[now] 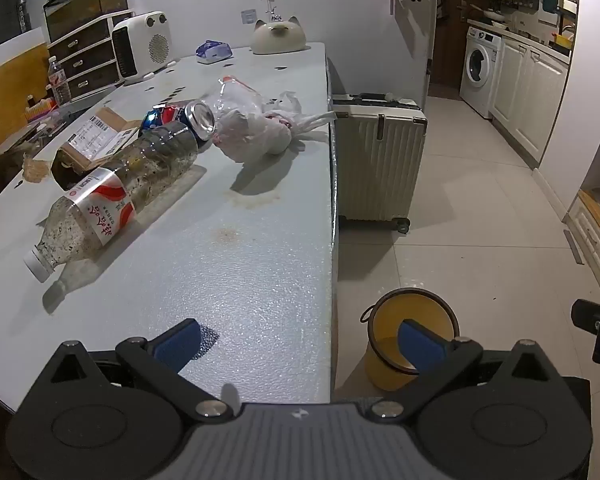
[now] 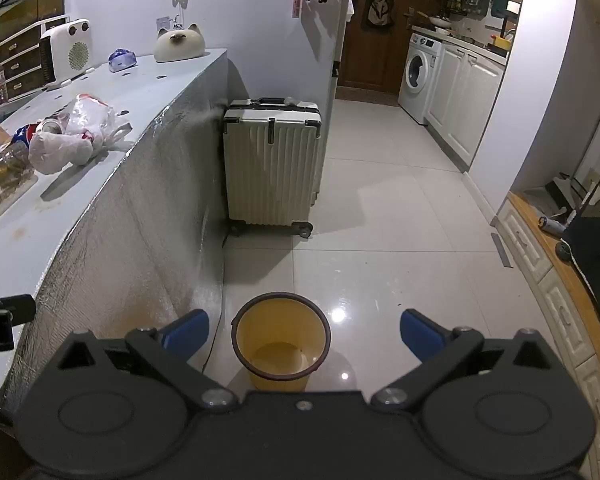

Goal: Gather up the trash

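Note:
On the pale table lie a clear plastic bottle with a red and white label, a crushed blue and red can, a knotted white plastic bag and a clear crumpled bottle. My left gripper is open and empty over the table's near right edge. A yellow bin stands on the floor beside the table; it also shows in the left wrist view. My right gripper is open and empty above the bin. The bag and can also show in the right wrist view.
A cardboard box, white heater, cat-shaped holder and drawer unit sit further back on the table. A cream suitcase stands on the tiled floor against the table's end. A washing machine and cabinets are at the far right.

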The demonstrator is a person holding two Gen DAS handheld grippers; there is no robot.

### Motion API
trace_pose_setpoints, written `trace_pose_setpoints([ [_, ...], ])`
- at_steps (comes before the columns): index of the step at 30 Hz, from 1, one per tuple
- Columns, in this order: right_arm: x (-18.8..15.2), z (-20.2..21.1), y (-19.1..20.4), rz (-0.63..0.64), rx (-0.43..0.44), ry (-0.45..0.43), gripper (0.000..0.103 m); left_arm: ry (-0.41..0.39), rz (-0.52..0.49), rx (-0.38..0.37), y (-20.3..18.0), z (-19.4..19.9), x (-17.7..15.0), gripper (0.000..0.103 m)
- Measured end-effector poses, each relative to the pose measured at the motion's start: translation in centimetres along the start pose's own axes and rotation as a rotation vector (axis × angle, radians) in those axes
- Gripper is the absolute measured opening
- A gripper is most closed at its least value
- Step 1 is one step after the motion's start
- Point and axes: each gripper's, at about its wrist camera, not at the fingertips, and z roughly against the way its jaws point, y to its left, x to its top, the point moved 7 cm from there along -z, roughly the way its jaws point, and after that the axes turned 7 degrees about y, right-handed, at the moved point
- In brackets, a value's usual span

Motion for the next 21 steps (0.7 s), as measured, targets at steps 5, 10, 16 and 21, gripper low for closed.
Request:
trace_pose_setpoints([
  [5, -0.07, 0.0, 0.07, 0.002, -0.004, -0.004, 0.103, 0.001, 0.0, 0.0, 0.0, -0.01, -0.01, 0.103],
  [10, -0.18, -0.09, 0.2, 0.003, -0.004, -0.003, 0.103, 0.001, 0.001, 0.0, 0.0, -0.01, 0.0, 0.103],
  [16, -0.29, -0.1, 0.28, 0.003, -0.004, -0.003, 0.103, 0.004, 0.0, -0.002, -0.02, -0.01, 0.0, 0.103],
  [21, -0.34, -0.17, 0.4, 0.004, -0.005, -0.002, 0.103, 0.004, 0.001, -0.002, -0.02, -0.02, 0.0, 0.103],
])
